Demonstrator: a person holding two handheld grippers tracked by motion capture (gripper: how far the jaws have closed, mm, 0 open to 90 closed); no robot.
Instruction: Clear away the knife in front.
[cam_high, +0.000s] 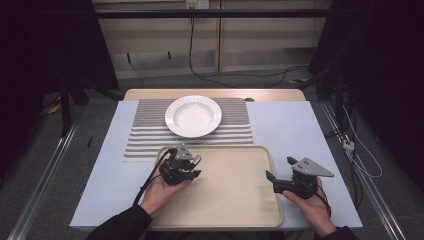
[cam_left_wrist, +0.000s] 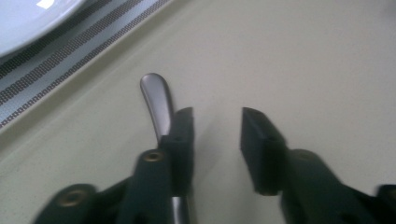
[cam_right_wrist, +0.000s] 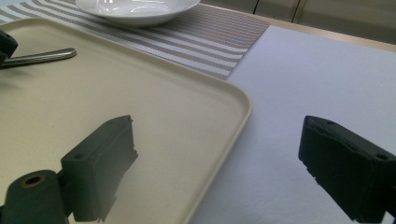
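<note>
Beige tray (cam_high: 235, 200) is lying under our two grippers: left gripper (cam_left_wrist: 217, 133) gaping beside one shiny metal handle (cam_left_wrist: 156, 100), right gripper (cam_right_wrist: 219, 163) spread wide.

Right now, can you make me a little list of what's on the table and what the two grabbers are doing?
plate: white, empty, on striped mat
tray: beige, nearer the person than the mat
metal handle: silver, on the tray beside the left gripper's jaws, not between them
left gripper: open, over tray
right gripper: open wide, straddling the tray's right edge
</note>
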